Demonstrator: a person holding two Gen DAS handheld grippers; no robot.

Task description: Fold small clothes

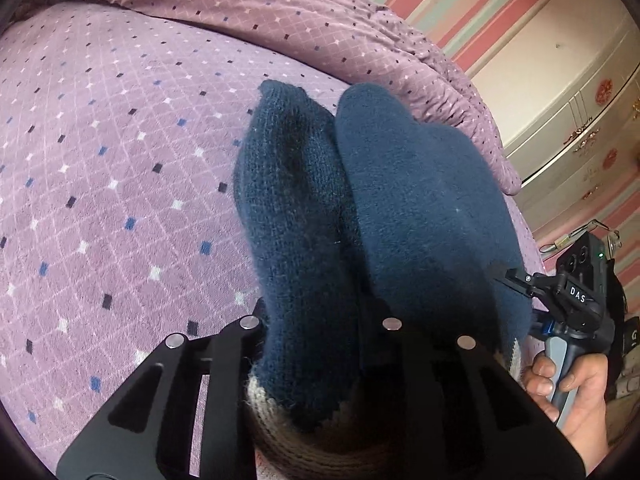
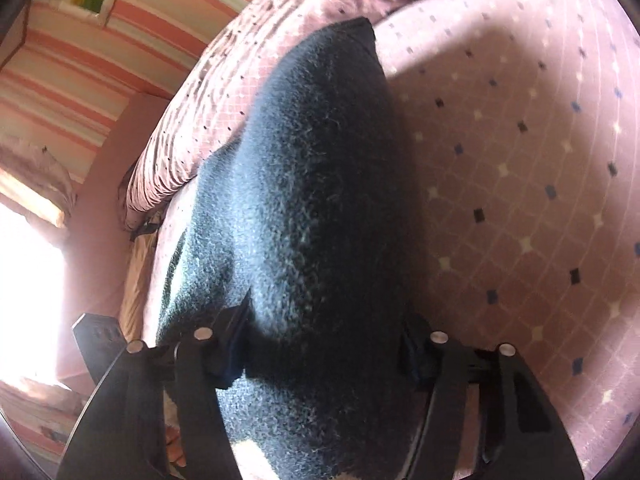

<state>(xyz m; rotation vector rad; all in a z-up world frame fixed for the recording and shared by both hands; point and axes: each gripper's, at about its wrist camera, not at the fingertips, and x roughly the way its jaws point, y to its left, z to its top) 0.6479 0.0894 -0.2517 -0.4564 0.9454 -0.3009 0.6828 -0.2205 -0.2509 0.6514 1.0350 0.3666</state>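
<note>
A navy knitted garment with a beige patterned band at its near edge hangs over the purple bed cover. It drapes in two lobes. My left gripper is shut on its near edge, and the cloth hides the fingertips. My right gripper shows at the right of the left wrist view, with its tip at the garment's right edge. In the right wrist view the same navy garment fills the middle and lies between my right gripper's jaws, which grip it.
A bunched purple quilt lies along the far side of the bed. A cream dresser stands by the striped wall at the right. A bright window is at the left of the right wrist view.
</note>
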